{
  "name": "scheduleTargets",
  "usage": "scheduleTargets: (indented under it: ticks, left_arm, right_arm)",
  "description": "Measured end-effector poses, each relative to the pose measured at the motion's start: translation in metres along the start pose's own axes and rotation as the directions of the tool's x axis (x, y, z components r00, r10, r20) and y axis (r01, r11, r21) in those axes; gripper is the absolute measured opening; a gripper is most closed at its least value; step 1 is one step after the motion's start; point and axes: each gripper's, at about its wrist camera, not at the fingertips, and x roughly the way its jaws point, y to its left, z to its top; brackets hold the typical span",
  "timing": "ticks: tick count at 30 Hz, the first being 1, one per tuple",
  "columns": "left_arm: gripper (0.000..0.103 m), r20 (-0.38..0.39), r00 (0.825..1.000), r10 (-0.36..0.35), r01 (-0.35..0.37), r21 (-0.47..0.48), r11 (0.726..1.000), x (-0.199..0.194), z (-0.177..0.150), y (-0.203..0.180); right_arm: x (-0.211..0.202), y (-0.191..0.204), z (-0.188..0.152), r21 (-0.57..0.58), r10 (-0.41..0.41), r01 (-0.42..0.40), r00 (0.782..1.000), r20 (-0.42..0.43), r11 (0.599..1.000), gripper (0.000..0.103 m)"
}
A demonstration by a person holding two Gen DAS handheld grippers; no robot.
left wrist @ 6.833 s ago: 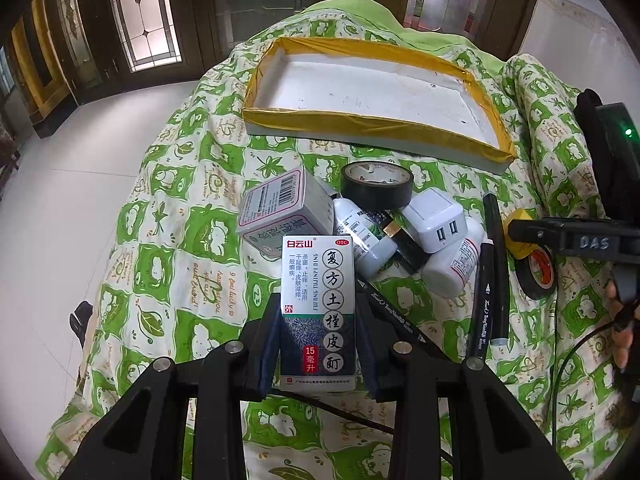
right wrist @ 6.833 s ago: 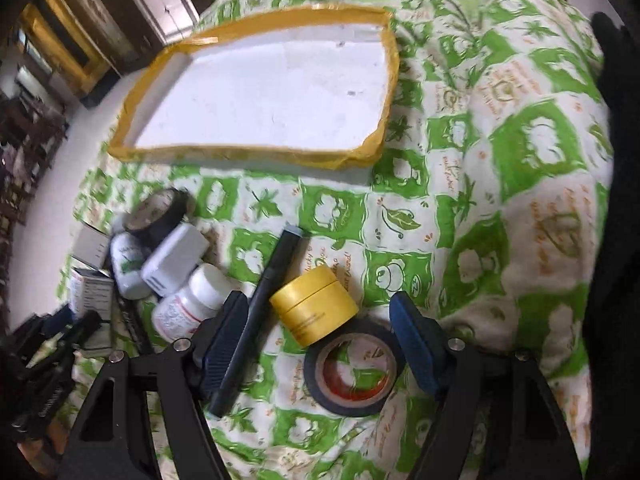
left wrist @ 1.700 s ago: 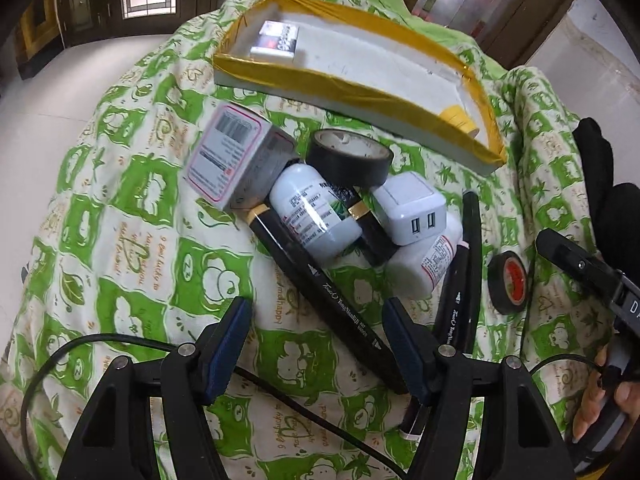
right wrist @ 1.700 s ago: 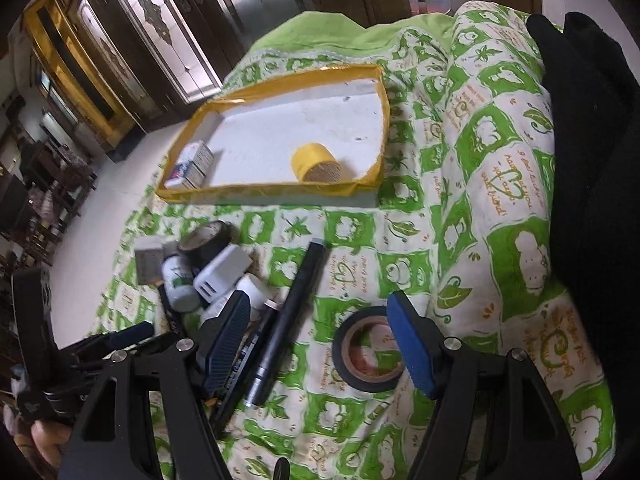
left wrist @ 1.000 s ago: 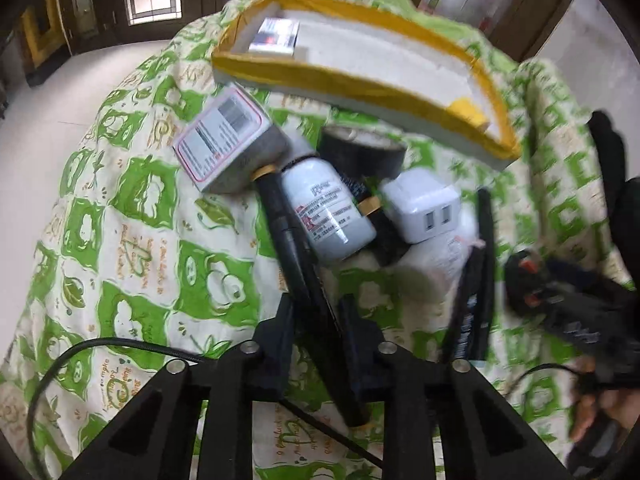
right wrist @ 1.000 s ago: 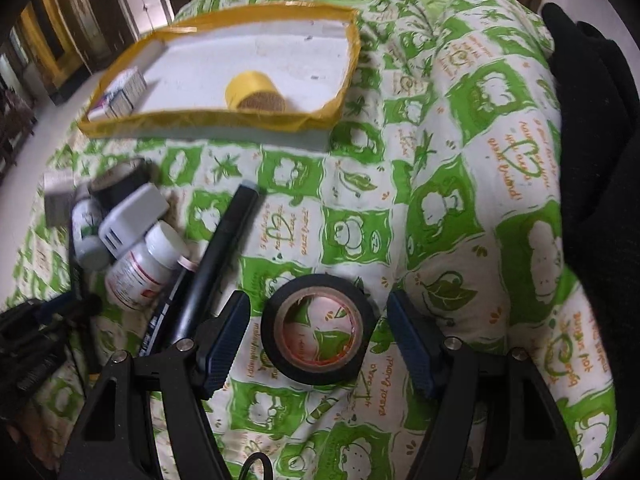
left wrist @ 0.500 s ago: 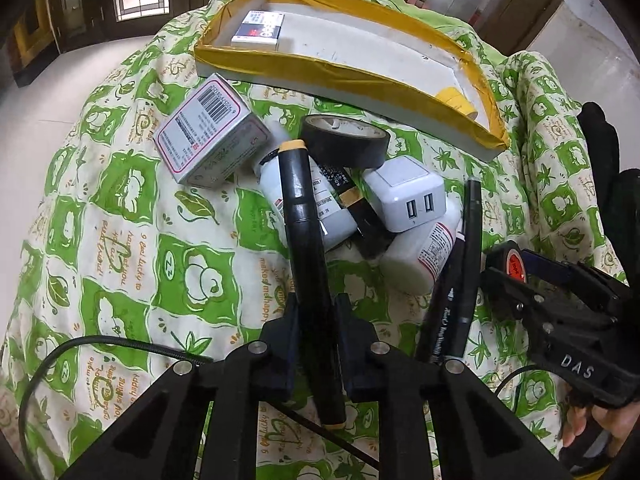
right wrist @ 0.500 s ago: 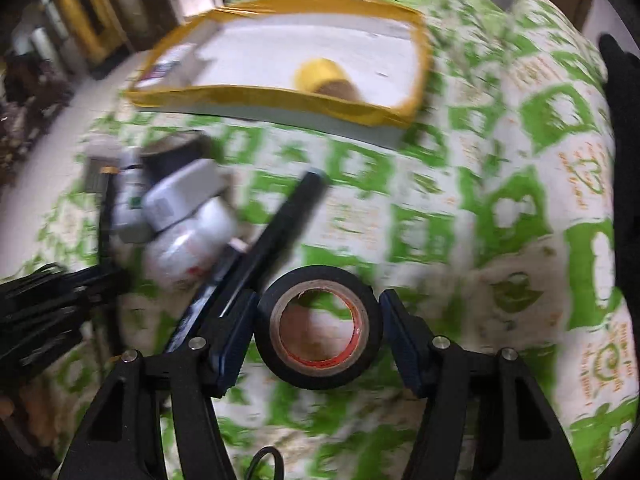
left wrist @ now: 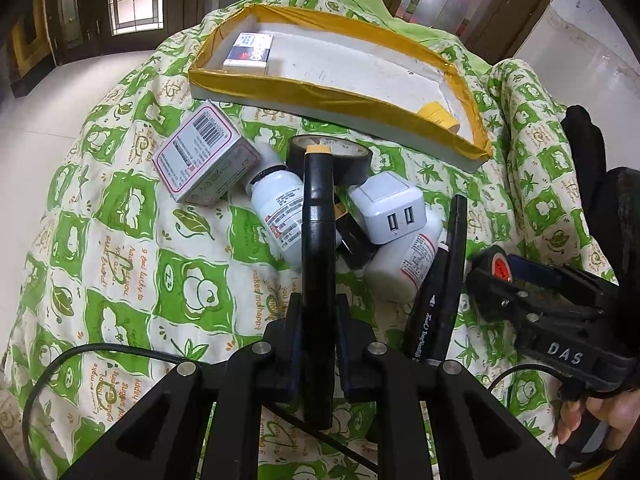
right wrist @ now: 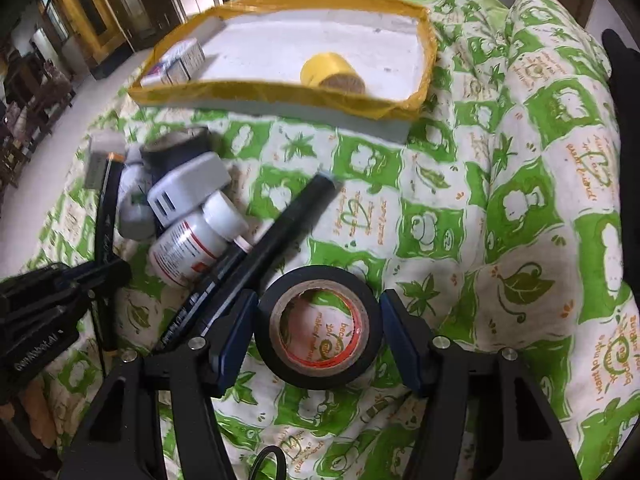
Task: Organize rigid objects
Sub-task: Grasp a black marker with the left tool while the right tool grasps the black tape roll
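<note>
While the left gripper (left wrist: 318, 320) sits clamped tight on a black marker (left wrist: 318, 240) with an orange cap end, that marker points straight up the quilt (left wrist: 120, 264) toward the tray (left wrist: 340, 96), its tip over the black tape roll (left wrist: 348, 156) in the pile. Over at the tray's far left corner lies a small medicine box (left wrist: 250, 50), and near its right end a yellow tape roll (right wrist: 330, 70) rests on the white floor. Below the tray's near wall, on the quilt, the clutter runs left to right: a pink-edged carton (left wrist: 204, 154), a white bottle (left wrist: 280, 212), a white USB charger (left wrist: 386, 206), a second white bottle (left wrist: 404, 260) with a red-striped label, then two more black markers (right wrist: 276, 236) lying side by side. Moving right, the right gripper (right wrist: 318, 334) has its blue pads at middling width around a black tape roll with a red-rimmed core (right wrist: 318, 330), lifted clear of the quilt; the jaws have just been closing, and both pads now touch its rim. A hand (left wrist: 600, 416) holds that gripper's handle at the quilt's right edge.
</note>
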Motion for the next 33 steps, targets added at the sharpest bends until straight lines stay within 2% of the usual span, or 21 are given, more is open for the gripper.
scheduleTargets:
  ticks: [7,17,33]
  left_arm:
    - [0.014,0.007,1.0,-0.005,0.005,-0.003,1.0,-0.005,-0.002,0.003]
    - [0.014,0.021,1.0,-0.012,0.012,-0.004,1.0,-0.009,-0.003,0.003]
    - [0.014,0.064,0.997,-0.039,0.041,-0.02,0.999,-0.023,-0.001,0.008]
  right_arm:
    - [-0.013,-0.004,0.001,0.016,0.015,-0.016,0.998,0.053,1.0,0.062]
    - [-0.026,0.008,0.003,-0.032,0.054,-0.051,0.991,0.122,0.998,0.062]
    - [-0.03,0.009,0.004,-0.035,0.068,-0.064,0.987,0.145,0.997,0.062]
